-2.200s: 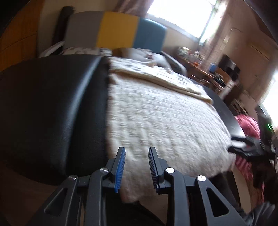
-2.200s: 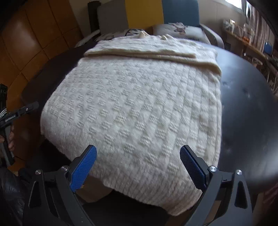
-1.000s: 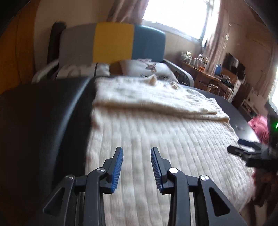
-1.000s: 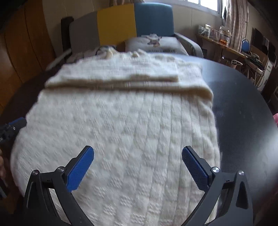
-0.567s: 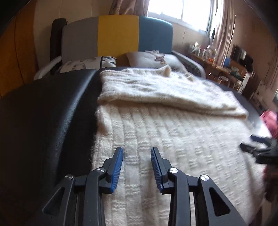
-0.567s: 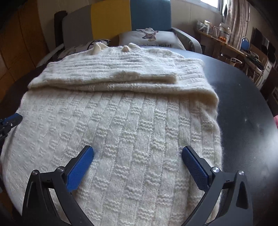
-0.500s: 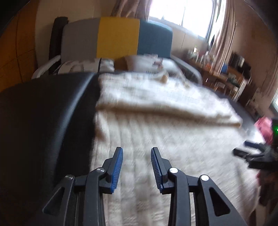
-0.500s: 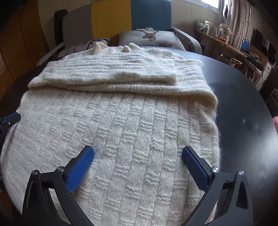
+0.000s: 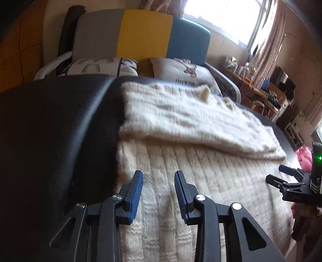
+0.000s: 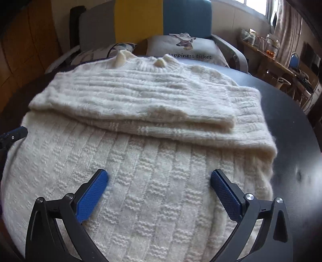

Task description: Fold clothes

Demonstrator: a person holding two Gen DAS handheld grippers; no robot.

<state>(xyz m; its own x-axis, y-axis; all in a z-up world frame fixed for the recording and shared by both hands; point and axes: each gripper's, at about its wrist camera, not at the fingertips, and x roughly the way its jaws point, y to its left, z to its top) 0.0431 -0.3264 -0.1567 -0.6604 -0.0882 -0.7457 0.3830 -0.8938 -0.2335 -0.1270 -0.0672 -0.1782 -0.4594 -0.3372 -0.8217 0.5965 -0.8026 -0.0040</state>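
The right hand-held gripper hovers spread wide and empty above the cream knit sweater; the left hand-held gripper, gapped narrowly, grips nothing — likely poised to take its lower body. The sweater lies flat on the black desk, sleeves folded across its chest.

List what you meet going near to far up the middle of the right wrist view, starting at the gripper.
Right gripper, open → flat body of the cream knit sweater → folded sleeves laid across it → collar → printed cushion → striped sofa back.
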